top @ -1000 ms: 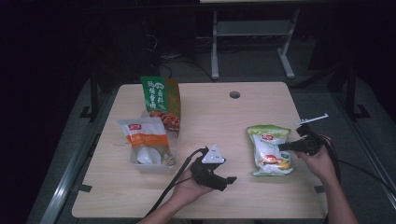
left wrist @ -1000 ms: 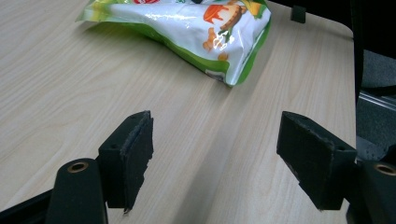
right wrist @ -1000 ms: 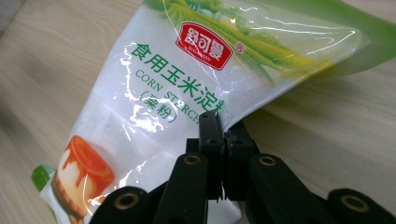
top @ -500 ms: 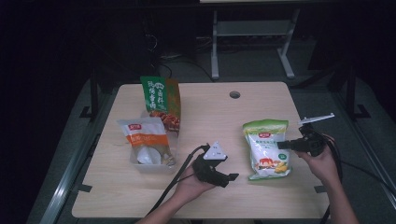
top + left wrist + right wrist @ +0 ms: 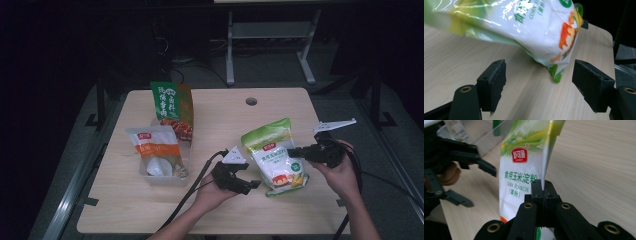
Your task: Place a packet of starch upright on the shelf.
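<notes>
- While the right gripper is clenched on one side edge of the starch bag, the bag hangs tilted, its bottom corner touching or just above the table; I cannot tell which.
- That bag sits right of table centre, between the two hands, well apart from the clear bin on the left.
- Released and spread wide, the left gripper points at the bag's lower corner without touching it.
- Risk: the pinch is on thin film only, so the heavy powder could pull the edge out of the jaws, or swing the bag as it travels.
- Risk: if the left gripper closes too low, it may catch only the corner seam and crumple it.
- Print on the bag reads "CORN STARCH" below Chinese characters, with a red oval logo above.
- An orange pouch lies in the bin and a green pouch stands behind it; their print is too small to read.
</notes>
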`<state>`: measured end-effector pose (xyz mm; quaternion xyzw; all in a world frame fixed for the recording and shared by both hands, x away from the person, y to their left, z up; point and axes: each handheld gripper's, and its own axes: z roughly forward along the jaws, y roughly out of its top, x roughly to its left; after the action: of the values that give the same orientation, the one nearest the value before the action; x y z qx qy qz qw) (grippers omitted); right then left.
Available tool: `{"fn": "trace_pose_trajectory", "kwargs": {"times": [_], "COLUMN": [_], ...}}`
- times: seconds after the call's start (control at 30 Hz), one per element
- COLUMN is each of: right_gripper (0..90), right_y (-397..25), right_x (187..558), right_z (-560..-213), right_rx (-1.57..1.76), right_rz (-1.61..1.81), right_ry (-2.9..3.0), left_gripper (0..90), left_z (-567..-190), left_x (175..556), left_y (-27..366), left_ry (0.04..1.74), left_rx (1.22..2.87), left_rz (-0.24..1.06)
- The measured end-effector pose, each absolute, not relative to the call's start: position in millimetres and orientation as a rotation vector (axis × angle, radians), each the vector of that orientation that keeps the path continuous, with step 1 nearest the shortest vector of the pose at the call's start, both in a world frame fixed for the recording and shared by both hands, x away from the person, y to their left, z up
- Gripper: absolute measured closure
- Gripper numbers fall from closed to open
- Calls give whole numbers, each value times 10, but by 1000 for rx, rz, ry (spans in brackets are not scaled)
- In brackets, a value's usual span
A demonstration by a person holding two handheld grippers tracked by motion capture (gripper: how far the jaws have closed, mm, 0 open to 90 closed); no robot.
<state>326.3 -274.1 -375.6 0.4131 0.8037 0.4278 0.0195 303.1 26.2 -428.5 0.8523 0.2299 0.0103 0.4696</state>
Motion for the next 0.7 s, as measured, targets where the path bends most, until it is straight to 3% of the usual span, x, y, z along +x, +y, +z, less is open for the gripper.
{"fn": "trace_pose_trajectory", "kwargs": {"times": [0.2, 0.33, 0.7], "right_gripper": [898, 898, 897], "right_y": [-2610, -2569, -2448], "right_x": [3196, 3168, 3145], "right_z": [-3661, -3620, -3595], "right_rx": [1200, 1167, 1094], "right_rz": [1344, 1374, 1447], "right_ry": [2513, 2521, 2508], "left_gripper": [314, 476, 791], "left_z": [-4317, -4326, -4150], "left_x": [3143, 3185, 3227], "left_y": [198, 207, 414], "left_ry": [606, 647, 691], "left_rx": [2052, 1998, 1940], "left_rz": [-31, -81, 37]}}
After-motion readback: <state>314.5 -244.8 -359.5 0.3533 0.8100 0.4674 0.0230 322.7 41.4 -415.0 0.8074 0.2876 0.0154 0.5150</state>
